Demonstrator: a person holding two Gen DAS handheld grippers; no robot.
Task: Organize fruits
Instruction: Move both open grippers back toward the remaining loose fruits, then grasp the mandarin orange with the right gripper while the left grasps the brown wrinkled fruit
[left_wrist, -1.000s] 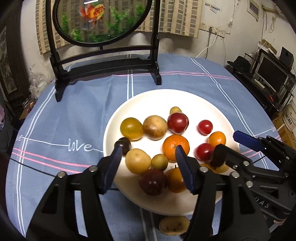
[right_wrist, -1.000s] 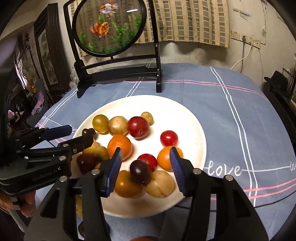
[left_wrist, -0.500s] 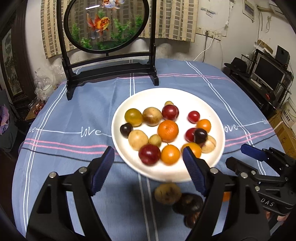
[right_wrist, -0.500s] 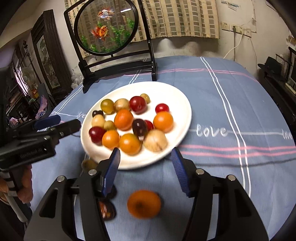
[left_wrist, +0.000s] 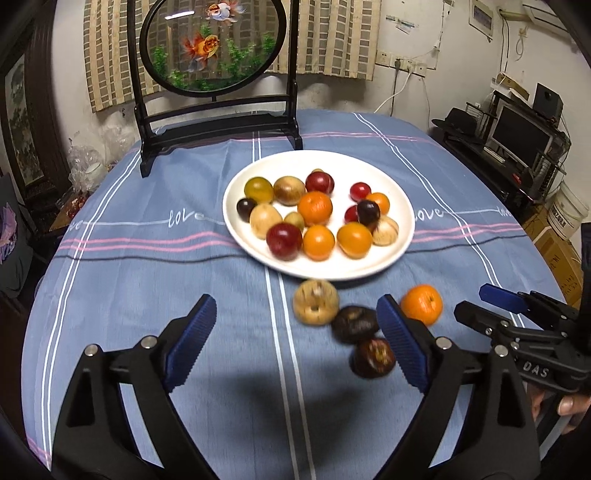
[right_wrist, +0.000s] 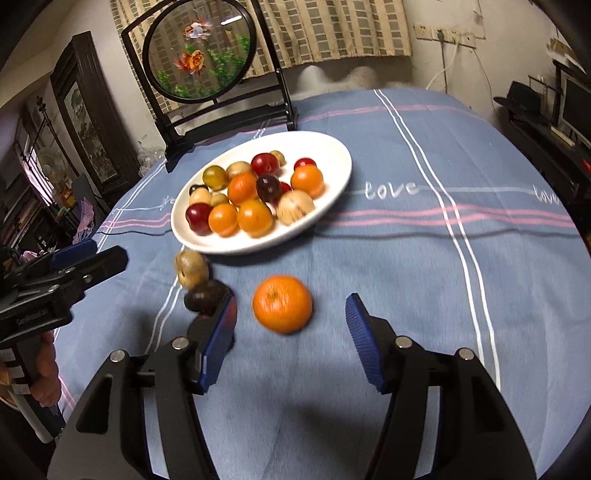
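Left-wrist view: your round table, under a blue striped tablecloth (left_wrist: 147, 280), carries a black-framed goldfish screen (left_wrist: 214, 48) at the far edge and, in front of it, a white plate (left_wrist: 402, 221) heaped with small fruits in red, orange, yellow, tan and dark purple. Four fruits lie off the plate on the cloth near its front rim: a tan fruit (left_wrist: 316, 302) just beside the rim, a dark fruit (left_wrist: 354, 324) touching it, a second dark fruit (left_wrist: 373, 357) nearer you, and an orange (left_wrist: 422, 304) to their right. Your left gripper (left_wrist: 295, 341) hangs above the cloth with its blue pads spread wide and nothing between them; the tan and dark fruits sit just ahead of its right pad.

Right-wrist view: your right gripper (right_wrist: 290, 343) is likewise wide open and empty, the orange (right_wrist: 282, 309) resting on the cloth just ahead of the gap between its fingers. The tan fruit (right_wrist: 191, 267) and a dark fruit (right_wrist: 206, 298) lie left of it.
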